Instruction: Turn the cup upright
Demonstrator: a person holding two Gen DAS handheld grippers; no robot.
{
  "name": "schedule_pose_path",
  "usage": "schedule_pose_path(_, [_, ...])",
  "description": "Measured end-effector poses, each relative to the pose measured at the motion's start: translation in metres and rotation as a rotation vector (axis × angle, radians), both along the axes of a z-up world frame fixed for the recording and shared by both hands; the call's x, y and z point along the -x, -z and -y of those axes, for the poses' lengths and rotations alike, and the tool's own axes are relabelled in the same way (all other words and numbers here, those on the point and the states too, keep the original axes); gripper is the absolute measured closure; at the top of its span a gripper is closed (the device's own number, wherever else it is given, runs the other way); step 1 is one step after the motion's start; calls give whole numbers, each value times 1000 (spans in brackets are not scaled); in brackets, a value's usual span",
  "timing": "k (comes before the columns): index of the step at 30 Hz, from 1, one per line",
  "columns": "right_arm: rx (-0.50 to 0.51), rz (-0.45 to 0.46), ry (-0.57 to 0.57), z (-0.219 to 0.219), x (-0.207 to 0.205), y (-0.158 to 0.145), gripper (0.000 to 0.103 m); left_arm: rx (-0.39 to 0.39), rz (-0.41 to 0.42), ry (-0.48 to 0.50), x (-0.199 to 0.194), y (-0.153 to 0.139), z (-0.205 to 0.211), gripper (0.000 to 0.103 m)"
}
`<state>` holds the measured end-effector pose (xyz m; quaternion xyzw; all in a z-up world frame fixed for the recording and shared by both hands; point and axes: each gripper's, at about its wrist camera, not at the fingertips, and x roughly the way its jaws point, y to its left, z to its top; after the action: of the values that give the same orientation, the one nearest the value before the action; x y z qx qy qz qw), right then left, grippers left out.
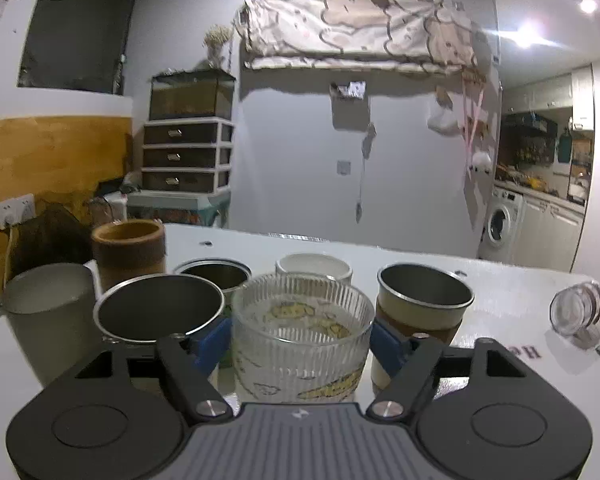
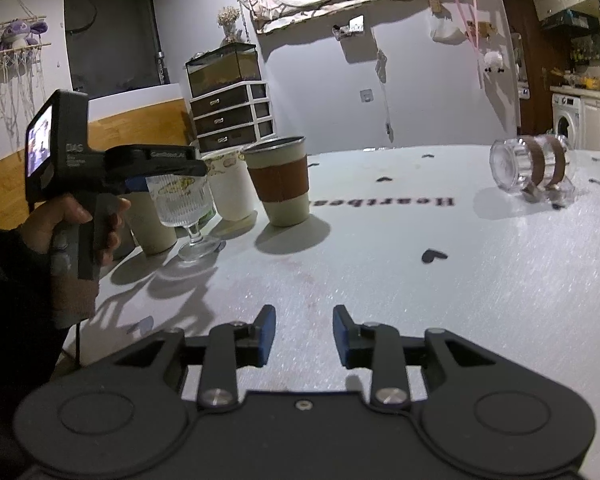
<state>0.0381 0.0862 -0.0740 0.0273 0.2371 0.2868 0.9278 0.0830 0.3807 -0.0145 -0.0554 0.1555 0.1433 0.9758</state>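
A ribbed clear glass goblet (image 1: 302, 332) with yellow print stands upright on its stem and foot (image 2: 198, 246) on the white table. My left gripper (image 1: 300, 340) has its blue pads (image 1: 214, 342) on both sides of the bowl and is shut on it. It also shows in the right wrist view (image 2: 172, 190). My right gripper (image 2: 304, 334) is open and empty, low over the table's near part. A clear glass mug with two brown bands (image 2: 530, 166) lies on its side at the far right, also in the left wrist view (image 1: 578, 314).
Several upright cups stand around the goblet: a metal cup with a brown sleeve (image 1: 420, 308) (image 2: 280, 180), a dark metal bowl-cup (image 1: 158, 306), a grey tumbler (image 1: 48, 316), a brown ceramic cup (image 1: 128, 246), a white cup (image 1: 314, 266). Small black hearts (image 2: 434, 256) dot the table.
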Motion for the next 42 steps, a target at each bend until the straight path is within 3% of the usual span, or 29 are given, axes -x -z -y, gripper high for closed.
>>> schedule_pose_path(3, [-2,35,0,0,2,-8,70,-8,50,4,23,-9,8,11])
schedule_pose_path(9, [-6,89,6,0,2,-22,66,-6,68,71,60,-22,24,8])
schedule_pose_path(15, [-14,127,43,5,2,-32,59,-6,44,108,86,-17,36,2])
schedule_pose_path(25, [3,144,99,11,2,-35,36,-10,-14,114,115,-2,45,0])
schedule_pose_path(34, [34,158,164,14,2,-34,5,1,-47,102,126,7,48,0])
schedule_pose_path(42, [54,171,167,13,5,-35,4,0,-63,103,129,11,53,0])
